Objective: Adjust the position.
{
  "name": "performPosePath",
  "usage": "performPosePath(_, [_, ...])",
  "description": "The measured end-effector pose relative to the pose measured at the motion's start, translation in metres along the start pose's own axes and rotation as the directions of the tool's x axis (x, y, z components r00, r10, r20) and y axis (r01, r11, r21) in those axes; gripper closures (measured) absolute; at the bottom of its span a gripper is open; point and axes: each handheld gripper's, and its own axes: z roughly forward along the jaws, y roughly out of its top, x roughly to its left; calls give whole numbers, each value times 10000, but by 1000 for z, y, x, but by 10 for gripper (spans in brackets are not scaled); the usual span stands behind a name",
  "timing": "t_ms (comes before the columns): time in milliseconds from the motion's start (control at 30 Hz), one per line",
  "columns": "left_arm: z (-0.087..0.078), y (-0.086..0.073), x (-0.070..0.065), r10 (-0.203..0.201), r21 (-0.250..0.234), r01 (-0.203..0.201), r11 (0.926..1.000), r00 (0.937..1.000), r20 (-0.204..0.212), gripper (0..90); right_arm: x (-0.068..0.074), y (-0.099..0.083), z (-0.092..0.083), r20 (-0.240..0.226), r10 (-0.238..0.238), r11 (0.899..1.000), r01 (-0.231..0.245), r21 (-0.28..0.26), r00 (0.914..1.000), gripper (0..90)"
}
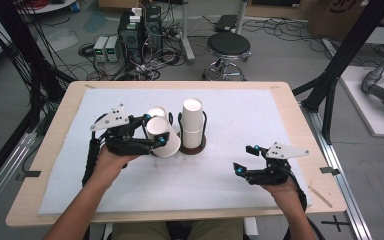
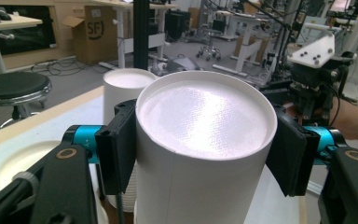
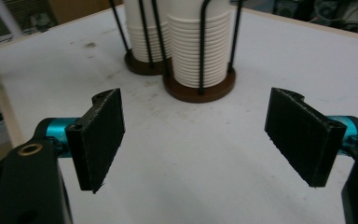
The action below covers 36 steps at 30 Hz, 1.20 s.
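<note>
My left gripper (image 1: 156,129) is shut on a white paper cup (image 1: 167,144), held tilted just above the white mat, its black pads (image 2: 118,148) pressing on both sides. The cup's closed base (image 2: 203,112) faces the left gripper view's camera. Right beside it stand two stacks of white cups in black wire holders on brown bases: a tall one (image 1: 192,122) and a lower one (image 1: 157,111) partly hidden behind my left gripper. My right gripper (image 1: 245,160) hovers open over the mat at the front right, nothing between its jaws (image 3: 200,140), facing the two stacks (image 3: 199,51).
A white mat (image 1: 240,115) covers most of the wooden table (image 1: 300,125). Black frame posts (image 1: 340,55) stand at the table's right, and cables hang at its left. A black stool (image 1: 228,47) and computer boxes sit on the floor beyond the far edge.
</note>
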Motion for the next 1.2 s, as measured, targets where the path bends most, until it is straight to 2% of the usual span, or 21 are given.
performPosePath(33, [2,-2,-2,11,20,-11,10000,10000,50,335,4,3,4,-245,-185,9998,186,39,9995,206])
performPosePath(133, [6,-7,-7,5,100,-7,9999,9998,199,335,7,6,7,-477,-259,9997,257,-39,9985,206])
performPosePath(167, [8,-8,-8,44,137,-47,9999,9997,260,335,9,9,11,-719,-326,9995,321,-81,9969,206])
performPosePath(333, [16,-14,-13,44,314,-63,9995,9980,625,335,13,15,17,-1142,-524,9985,503,-211,9921,206])
performPosePath(367, [18,-15,-14,78,352,-103,9993,9974,718,335,15,19,20,-1418,-708,9973,670,-315,9874,206])
performPosePath(467, [24,-16,-17,134,474,-180,9987,9953,958,336,19,23,26,-1885,-866,9960,807,-383,9783,206])
performPosePath(500, [26,-16,-19,160,534,-217,9983,9944,1048,336,19,23,26,-1885,-866,9960,807,-383,9783,206])
performPosePath(567, [32,-18,-23,281,739,-374,9966,9920,1228,336,24,28,33,-2227,-1065,9942,1002,-393,9691,206])
performPosePath(600, [32,-18,-23,281,739,-374,9966,9920,1228,336,24,28,33,-2227,-1065,9942,1002,-393,9691,206])
performPosePath(667, [36,-18,-25,356,840,-470,9954,9905,1328,336,28,32,42,-2485,-1223,9924,1158,-410,9609,206])
performPosePath(733, [39,-18,-27,343,887,-470,9949,9897,1393,336,30,33,45,-2602,-1226,9924,1164,-393,9577,206])
performPosePath(767, [42,-18,-29,389,941,-533,9941,9881,1491,336,33,35,50,-2822,-1331,9911,1282,-359,9501,206])
performPosePath(833, [44,-18,-30,385,946,-535,9941,9874,1532,336,36,36,54,-3023,-1382,9904,1339,-349,9431,206])
performPosePath(867, [44,-18,-30,416,975,-575,9936,9866,1578,336,37,36,56,-2996,-1469,9891,1420,-382,9427,206])
performPosePath(1067, [50,-19,-35,478,1082,-685,9918,9818,1836,337,43,37,62,-3442,-1540,9880,1477,-444,9262,206])
performPosePath(1167, [53,-19,-37,541,1128,-774,9906,9789,1970,337,45,37,64,-3525,-1574,9875,1511,-455,9225,206])
performPosePath(1200, [54,-20,-38,507,1106,-739,9911,9786,1995,337,46,37,66,-3616,-1652,9861,1593,-464,9176,206])
